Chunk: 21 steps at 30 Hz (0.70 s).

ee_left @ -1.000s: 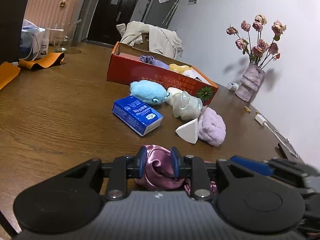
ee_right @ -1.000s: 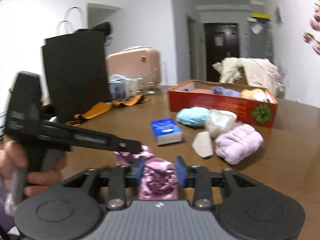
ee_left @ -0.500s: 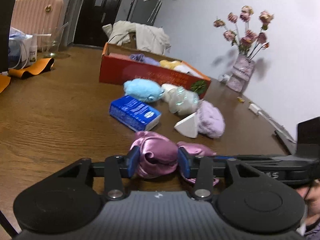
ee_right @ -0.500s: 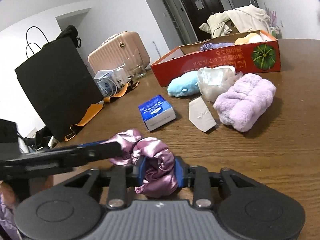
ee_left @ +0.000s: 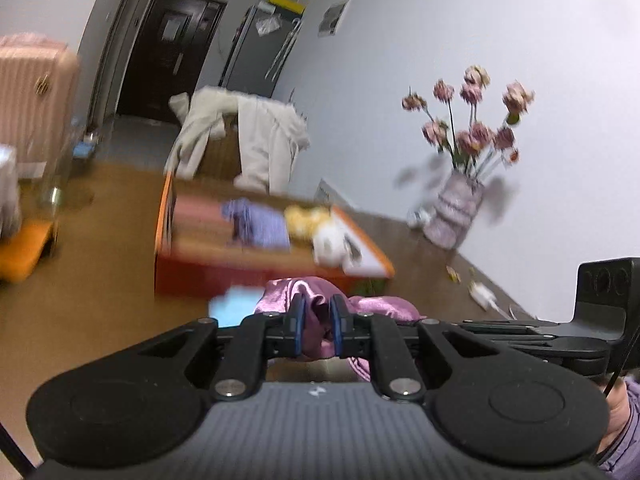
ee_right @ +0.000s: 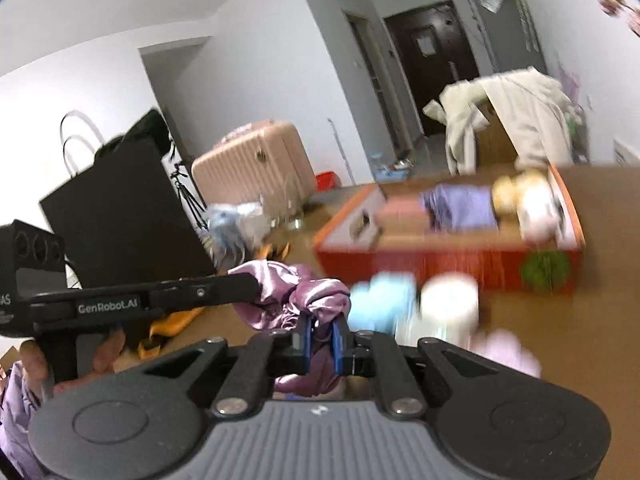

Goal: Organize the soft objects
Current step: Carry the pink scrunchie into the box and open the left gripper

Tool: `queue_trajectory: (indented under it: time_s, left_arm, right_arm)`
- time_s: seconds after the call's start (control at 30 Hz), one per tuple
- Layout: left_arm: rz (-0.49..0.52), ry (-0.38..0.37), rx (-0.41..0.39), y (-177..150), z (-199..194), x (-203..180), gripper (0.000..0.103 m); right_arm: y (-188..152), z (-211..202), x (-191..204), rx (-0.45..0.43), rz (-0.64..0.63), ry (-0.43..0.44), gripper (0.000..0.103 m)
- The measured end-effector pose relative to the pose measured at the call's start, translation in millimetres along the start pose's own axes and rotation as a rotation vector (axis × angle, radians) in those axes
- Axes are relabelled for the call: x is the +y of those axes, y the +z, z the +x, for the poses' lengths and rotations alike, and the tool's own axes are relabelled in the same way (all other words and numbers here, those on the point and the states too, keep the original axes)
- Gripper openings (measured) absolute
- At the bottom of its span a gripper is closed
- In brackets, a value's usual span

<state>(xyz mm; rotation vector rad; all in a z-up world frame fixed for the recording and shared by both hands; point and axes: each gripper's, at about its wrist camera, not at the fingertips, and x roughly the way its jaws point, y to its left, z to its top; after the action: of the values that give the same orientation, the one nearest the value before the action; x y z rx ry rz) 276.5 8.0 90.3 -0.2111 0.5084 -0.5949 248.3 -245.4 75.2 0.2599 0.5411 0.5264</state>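
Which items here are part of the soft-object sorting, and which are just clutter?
In the job:
pink satin cloth, clamped by both the left gripper and the right gripper
red box
blue plush

Clutter:
flower vase
pink suitcase
black bag

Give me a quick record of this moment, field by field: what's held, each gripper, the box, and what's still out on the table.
held item: pink satin cloth, bunched, gripped from two sides
left gripper: shut on the cloth
right gripper: shut on the cloth
box: red cardboard box, open, holding purple, yellow and white soft items
still on table: blue plush, lilac towel, both blurred
image quality: motion blur in both views
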Motion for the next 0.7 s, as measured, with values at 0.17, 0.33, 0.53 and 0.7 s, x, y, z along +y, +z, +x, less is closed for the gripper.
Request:
queue_trajectory:
  time_s: [0.17,0.33,0.53,0.7]
  left_arm:
    - [-0.003,0.065,0.057,71.9,81.4,32.2,0.014]
    - [-0.022,0.163,0.173,96.8,170.7,79.0,0.015]
    - [0.004,0.22,0.202,85.8,201.5,107.2,0.02]
    - [0.036,0.246,0.182,84.5,184.8,106.3,0.032]
  right_arm:
    - [80.9,81.4,-55.7,0.087,0.064,0.052,0.01]
    - [117.0,192.9,-112.4,0.265,0.13,0.022,0.01]
    - [119.5,273.8,-134.4,0.396,0.107,-0.13,0.024]
    - [120.9,274.4,-124.1,0.379,0.047,-0.188,0.057]
